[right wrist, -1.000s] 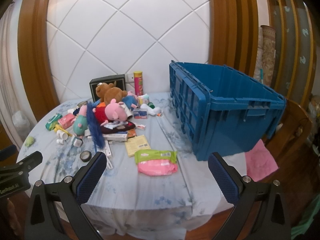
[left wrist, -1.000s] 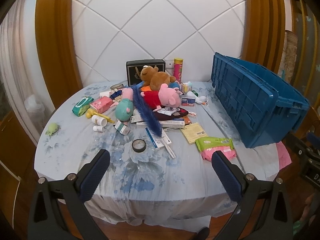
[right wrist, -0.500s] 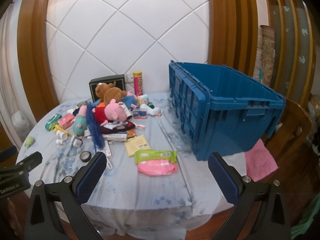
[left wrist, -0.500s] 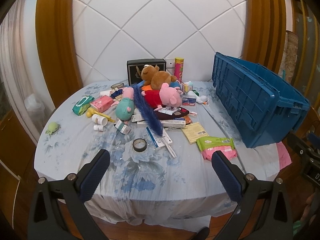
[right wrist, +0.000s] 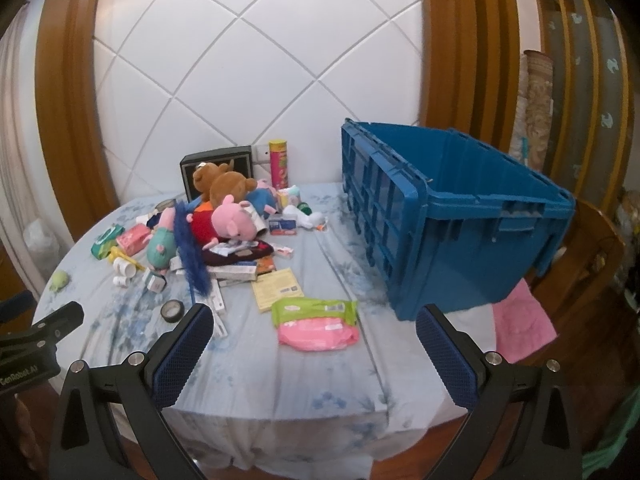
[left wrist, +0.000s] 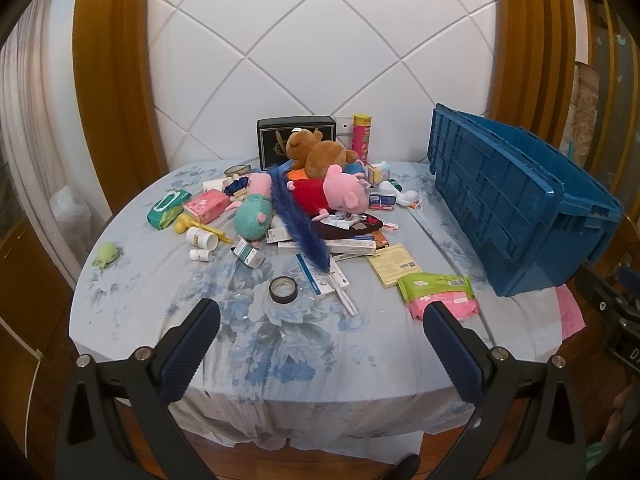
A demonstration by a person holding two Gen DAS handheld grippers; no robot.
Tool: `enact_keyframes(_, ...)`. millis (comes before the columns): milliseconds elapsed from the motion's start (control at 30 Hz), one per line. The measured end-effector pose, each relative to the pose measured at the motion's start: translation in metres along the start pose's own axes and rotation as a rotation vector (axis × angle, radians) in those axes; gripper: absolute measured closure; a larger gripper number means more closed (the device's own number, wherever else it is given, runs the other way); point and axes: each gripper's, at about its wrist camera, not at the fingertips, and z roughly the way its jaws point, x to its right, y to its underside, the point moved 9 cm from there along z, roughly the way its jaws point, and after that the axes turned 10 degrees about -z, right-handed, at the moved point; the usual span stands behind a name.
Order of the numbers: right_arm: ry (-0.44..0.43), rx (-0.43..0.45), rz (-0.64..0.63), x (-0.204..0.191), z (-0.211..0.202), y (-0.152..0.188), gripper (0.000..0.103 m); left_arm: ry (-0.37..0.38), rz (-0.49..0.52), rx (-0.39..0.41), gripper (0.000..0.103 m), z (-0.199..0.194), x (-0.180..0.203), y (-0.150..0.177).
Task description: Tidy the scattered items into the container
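I see a round table under a blue floral cloth, backed by a white quilted wall panel framed in brown wood. A pink cloth lies at the table's right edge.

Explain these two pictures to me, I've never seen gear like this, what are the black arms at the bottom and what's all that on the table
No robot here: a person holds one two-finger gripping tool in each hand, each with a wide-angle camera looking along its fingers. One picture comes from the left tool, the other from the right tool. The black arms with blue pads are those fingers. Both tools are open and hold nothing.

On the cloth-covered table lies a heap of clutter: a pink pig plush, a brown teddy, a blue feather duster, a tape roll, small boxes, and a green and pink wipes pack. At the right stands the blue crate meant for them.
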Motion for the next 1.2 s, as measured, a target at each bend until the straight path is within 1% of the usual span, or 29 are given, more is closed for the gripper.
enact_keyframes(700,-0.010,0.002,-0.003,-0.006,0.004,-0.001,0.000,0.010,-0.003,-0.001,0.000,0.002,-0.007,-0.001)
enact_keyframes(900,-0.037,-0.018,-0.011,-0.013,0.015,0.003,0.000,-0.007,-0.018,-0.028,0.000,0.017,-0.018,0.004)
enact_keyframes(1033,-0.105,-0.048,0.004,-0.018,0.043,0.015,0.000,-0.032,-0.039,-0.083,0.000,0.049,-0.032,0.014)
enact_keyframes(1200,-0.217,-0.130,-0.016,-0.034,0.106,0.024,0.000,-0.080,-0.055,-0.126,0.000,0.095,-0.048,0.018)
